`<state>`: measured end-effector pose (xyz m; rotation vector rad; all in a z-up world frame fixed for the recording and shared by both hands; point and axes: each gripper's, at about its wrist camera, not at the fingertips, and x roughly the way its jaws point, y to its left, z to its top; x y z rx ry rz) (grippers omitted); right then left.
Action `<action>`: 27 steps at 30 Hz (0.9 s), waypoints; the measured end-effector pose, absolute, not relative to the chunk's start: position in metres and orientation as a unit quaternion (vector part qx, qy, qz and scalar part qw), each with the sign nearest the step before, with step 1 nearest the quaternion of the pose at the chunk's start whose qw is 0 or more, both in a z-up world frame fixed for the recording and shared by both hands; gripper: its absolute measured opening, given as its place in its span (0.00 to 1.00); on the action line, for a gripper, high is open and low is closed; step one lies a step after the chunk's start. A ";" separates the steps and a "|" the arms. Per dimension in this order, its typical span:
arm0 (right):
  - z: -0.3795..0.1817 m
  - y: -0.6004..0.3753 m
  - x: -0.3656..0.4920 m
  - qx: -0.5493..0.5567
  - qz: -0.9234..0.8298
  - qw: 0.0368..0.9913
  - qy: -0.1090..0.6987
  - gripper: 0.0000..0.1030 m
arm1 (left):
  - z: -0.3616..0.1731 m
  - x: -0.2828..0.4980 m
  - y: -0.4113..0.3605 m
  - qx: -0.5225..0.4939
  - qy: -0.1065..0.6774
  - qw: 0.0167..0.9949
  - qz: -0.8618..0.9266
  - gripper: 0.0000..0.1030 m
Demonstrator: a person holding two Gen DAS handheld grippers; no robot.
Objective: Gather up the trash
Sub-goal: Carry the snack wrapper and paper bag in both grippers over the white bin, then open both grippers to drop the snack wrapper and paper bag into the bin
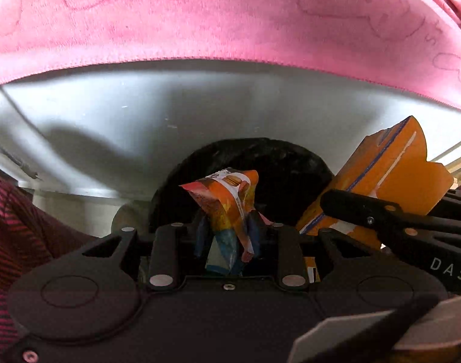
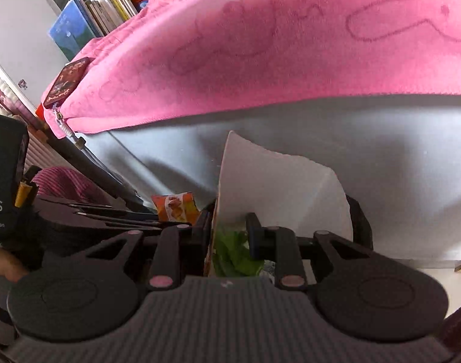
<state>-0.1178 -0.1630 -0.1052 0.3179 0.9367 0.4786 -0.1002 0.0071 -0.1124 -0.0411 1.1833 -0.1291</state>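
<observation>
Left gripper (image 1: 227,227) clamped on one crumpled orange snack wrapper (image 1: 230,202), right gripper (image 2: 230,230) pinching one flattened orange carton (image 1: 390,175), both over one black-lined bin (image 1: 275,175), one pink towel (image 1: 230,15) behind

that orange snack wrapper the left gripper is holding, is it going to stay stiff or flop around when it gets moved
The orange snack wrapper looks thin and creased, so it will probably flop and crumple. It seems empty and light, and may flutter. The left gripper pinches only its lower end, and glossy film could slip.

pink towel (image 2: 260,60) draped over grey surface (image 2: 381,151), books (image 2: 109,9) behind, upper left.
</observation>
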 end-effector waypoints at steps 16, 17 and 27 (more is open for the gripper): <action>-0.110 -0.152 -0.110 0.143 0.222 0.850 0.455 0.35 | -0.119 -0.099 0.005 -0.016 0.564 0.823 -0.058 0.37; -0.110 -0.152 -0.110 0.142 0.222 0.850 0.456 0.37 | -0.117 -0.101 0.003 -0.016 0.564 0.824 -0.057 0.39; -0.106 -0.152 -0.110 0.136 0.221 0.856 0.448 0.59 | -0.110 -0.102 0.001 0.002 0.555 0.831 -0.039 0.57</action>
